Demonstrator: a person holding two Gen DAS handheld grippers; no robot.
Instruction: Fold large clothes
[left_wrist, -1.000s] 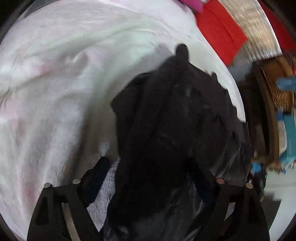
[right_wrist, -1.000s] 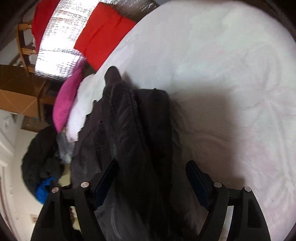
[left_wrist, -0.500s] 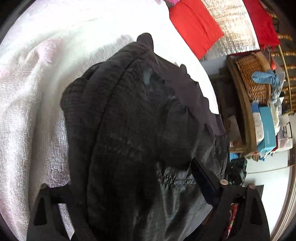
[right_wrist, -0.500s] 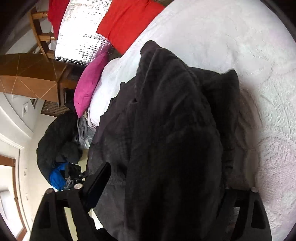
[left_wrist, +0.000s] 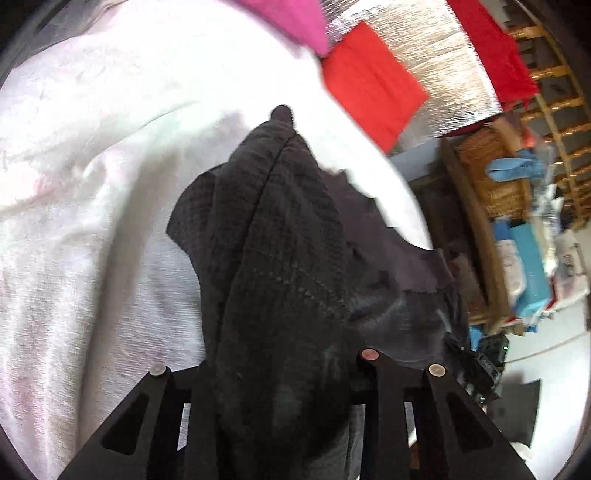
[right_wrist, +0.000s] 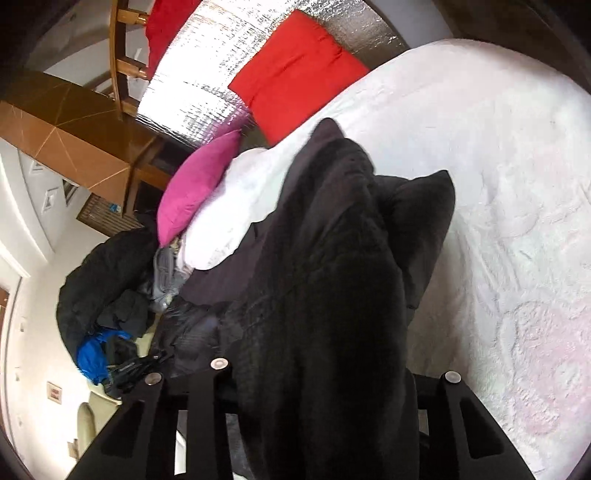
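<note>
Black quilted jacket (left_wrist: 280, 295) is lying lengthwise toward the red pillow (left_wrist: 373, 92), bunched between both the left gripper (left_wrist: 280, 373) and right gripper (right_wrist: 321, 373), whose jaws have just been closing, pinching its near end.

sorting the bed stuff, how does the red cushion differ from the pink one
The red cushion is bright red, squarish and leans against the silver foil panel. The pink cushion is magenta, narrower, more pointed, and sits lower at the edge of the white bedspread. Both are plain, soft cushions at the same end of the bed.
</note>
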